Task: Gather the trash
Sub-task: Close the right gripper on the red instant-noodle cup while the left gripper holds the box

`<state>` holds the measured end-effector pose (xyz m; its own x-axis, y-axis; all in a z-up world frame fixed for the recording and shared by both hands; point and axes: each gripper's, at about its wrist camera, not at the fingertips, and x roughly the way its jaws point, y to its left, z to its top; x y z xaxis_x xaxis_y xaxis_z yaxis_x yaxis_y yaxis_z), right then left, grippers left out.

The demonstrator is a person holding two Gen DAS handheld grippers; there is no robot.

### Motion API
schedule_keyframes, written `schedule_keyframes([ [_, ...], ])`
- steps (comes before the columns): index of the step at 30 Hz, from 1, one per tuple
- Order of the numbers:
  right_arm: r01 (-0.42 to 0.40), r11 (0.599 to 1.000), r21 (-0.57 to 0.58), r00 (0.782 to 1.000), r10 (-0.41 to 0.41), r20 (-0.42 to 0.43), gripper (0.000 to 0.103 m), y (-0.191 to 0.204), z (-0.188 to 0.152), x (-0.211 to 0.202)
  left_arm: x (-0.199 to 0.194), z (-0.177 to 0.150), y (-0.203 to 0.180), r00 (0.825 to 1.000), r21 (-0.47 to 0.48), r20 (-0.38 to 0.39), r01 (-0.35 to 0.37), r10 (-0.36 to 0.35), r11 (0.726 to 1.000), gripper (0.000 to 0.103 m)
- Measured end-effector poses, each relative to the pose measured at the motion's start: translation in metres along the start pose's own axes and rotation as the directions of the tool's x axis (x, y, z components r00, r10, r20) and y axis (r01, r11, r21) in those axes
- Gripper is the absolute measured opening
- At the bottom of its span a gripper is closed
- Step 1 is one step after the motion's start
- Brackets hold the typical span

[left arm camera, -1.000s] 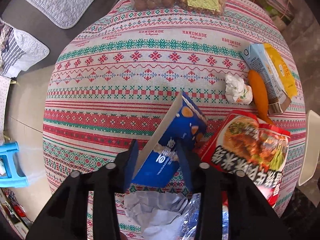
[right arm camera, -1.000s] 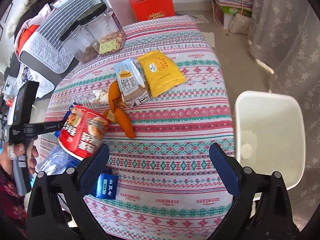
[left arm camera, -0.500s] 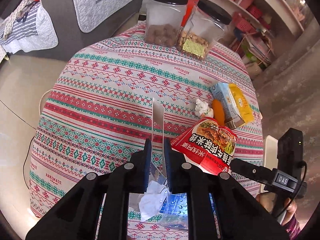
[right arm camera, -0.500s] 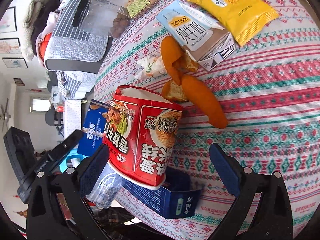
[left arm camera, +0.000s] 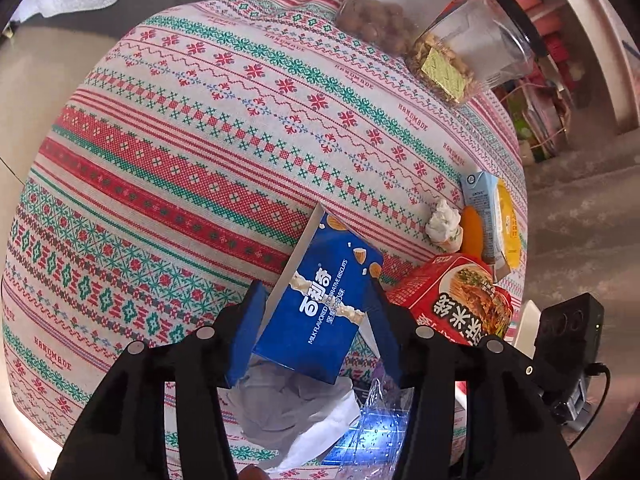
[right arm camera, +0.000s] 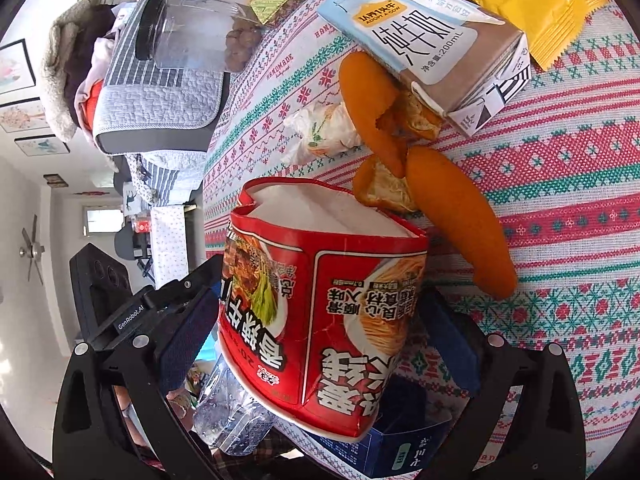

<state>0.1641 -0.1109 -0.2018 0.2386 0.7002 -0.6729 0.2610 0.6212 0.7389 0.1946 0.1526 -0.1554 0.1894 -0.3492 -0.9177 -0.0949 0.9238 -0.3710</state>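
At lower centre of each view, the left tool (left arm camera: 316, 320) is opening around the blue biscuit box (left arm camera: 320, 316), while the right tool (right arm camera: 320, 344) stands wide astride the red noodle cup (right arm camera: 320, 312) on the bench (left arm camera: 200, 140).

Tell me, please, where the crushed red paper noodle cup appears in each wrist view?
Left wrist: the crushed red paper noodle cup lies at lower right, just right of the blue biscuit box.
Right wrist: it fills the lower centre, between the open fingers.
Shared landmark: the orange peel beside the cup.
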Motion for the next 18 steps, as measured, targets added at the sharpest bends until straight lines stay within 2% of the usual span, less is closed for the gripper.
schedule_keyframes([
  [3, -0.008, 1.000, 0.011, 1.000, 0.008, -0.001, 0.096, -0.005, 0.000, -0.001, 0.005, 0.006, -0.004, 1.000, 0.012, 0.002, -0.025, 0.025, 1.000, 0.058],
  [6, -0.009, 1.000, 0.009, 1.000, 0.009, -0.007, 0.096, -0.011, -0.003, -0.006, 0.015, 0.010, -0.008, 0.999, 0.024, -0.024, -0.020, 0.021, 1.000, 0.058],
  [9, -0.012, 1.000, 0.009, 1.000, 0.012, -0.003, 0.096, -0.013, -0.004, -0.010, 0.016, 0.012, -0.018, 0.998, 0.062, -0.007, -0.060, 0.061, 0.996, 0.059],
  [12, -0.014, 1.000, 0.006, 1.000, 0.014, -0.004, 0.096, -0.014, -0.006, -0.013, 0.017, 0.011, -0.036, 0.990, 0.150, 0.015, -0.141, 0.141, 0.979, 0.069],
  [18, -0.028, 0.999, 0.018, 1.000, 0.028, -0.002, 0.096, -0.019, -0.007, -0.018, 0.034, 0.011, -0.067, 0.977, 0.248, 0.011, -0.209, 0.213, 0.946, 0.070],
])
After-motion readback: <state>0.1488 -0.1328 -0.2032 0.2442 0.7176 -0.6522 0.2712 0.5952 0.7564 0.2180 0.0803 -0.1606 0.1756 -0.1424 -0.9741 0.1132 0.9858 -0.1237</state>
